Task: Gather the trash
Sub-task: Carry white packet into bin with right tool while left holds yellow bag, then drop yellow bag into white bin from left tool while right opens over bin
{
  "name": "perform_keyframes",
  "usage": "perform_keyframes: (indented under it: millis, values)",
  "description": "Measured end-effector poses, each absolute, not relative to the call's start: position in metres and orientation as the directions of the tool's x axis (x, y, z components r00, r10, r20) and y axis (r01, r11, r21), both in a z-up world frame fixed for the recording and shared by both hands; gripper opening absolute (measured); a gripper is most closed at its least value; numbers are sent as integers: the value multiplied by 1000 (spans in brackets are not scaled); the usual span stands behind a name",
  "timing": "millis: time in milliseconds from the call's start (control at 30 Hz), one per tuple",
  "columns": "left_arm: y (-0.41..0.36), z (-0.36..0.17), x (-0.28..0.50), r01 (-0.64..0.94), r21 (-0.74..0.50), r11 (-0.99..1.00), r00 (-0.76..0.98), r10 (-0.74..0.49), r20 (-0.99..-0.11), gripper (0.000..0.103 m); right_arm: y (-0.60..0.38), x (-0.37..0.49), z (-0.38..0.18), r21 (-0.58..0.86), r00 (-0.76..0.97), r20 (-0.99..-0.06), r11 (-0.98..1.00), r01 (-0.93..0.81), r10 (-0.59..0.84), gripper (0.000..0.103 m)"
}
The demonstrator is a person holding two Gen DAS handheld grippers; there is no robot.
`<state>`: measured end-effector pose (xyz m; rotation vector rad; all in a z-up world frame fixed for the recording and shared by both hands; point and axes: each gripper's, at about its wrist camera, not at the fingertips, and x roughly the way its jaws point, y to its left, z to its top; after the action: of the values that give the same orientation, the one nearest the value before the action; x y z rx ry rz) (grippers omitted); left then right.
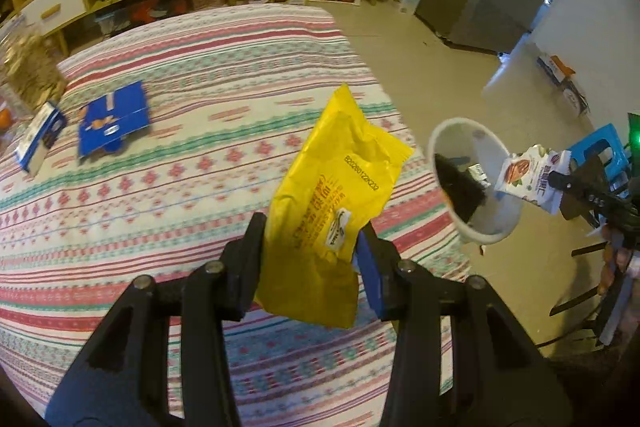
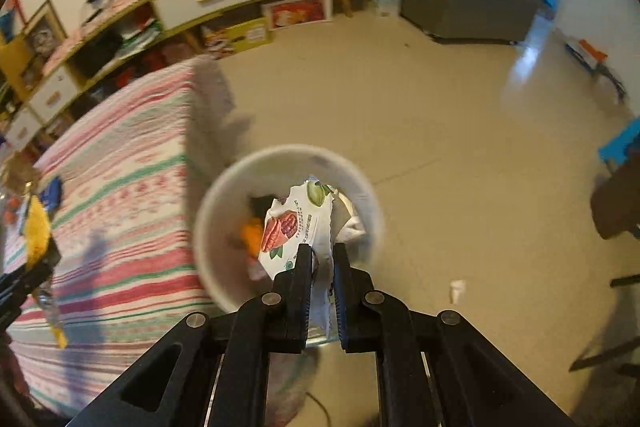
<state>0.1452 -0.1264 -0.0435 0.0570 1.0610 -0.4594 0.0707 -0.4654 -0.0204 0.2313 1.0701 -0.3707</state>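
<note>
Right wrist view: the right gripper [image 2: 322, 259] pinches a white snack wrapper [image 2: 298, 227] directly above the white bin [image 2: 212, 227], which already holds some trash. The left gripper [image 1: 314, 247] pinches a yellow wrapper [image 1: 340, 187] over the bed [image 1: 180, 187]; beyond it, to its left, blue boxes [image 1: 114, 123] remain.

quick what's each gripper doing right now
left gripper: closed on the yellow wrapper.
right gripper: closed on the white snack wrapper, over the bin.
</note>
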Motion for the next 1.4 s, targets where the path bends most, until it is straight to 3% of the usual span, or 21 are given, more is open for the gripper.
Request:
perform_keyframes:
  millis: [400,433,467,500,567,667,1033,1100,1167,1400]
  values:
    - [-188,-44,137,469,-147,871,396,-357,-846,45,-484,85,-35,-18,441,-875,923,384,-201,14]
    - [-193,-45,137,477,-137,868,400,-353,-846,45,-484,86,-37,-6,441,-878,924,383,-189,18]
    - [-197,-45,137,484,-129,866,401,-351,-846,45,-485,86,-38,11,435,-884,923,386,-172,28]
    - [-203,-46,137,490,-125,863,399,-349,-848,45,-486,86,-39,23,430,-888,919,394,-162,47]
    - [-214,-47,139,493,-140,858,379,-357,-854,45,-490,82,-33,57,437,-888,906,419,-146,57]
    - [-230,-48,140,504,-164,848,353,-376,-857,45,-492,75,-19,105,468,-877,907,407,-109,57]
    - [-300,-64,147,568,-178,803,287,-396,-872,46,-500,46,-13,51,439,-888,920,388,-136,61]
    - [-308,-63,147,598,-197,777,286,-437,-853,52,-502,43,-11,39,441,-885,921,388,-148,61]
    - [-311,-62,148,609,-175,774,308,-433,-847,82,-504,41,-10,34,444,-882,919,392,-156,62]
    - [-291,-56,154,572,-177,801,325,-419,-848,85,-503,40,-9,42,445,-882,916,400,-153,63]
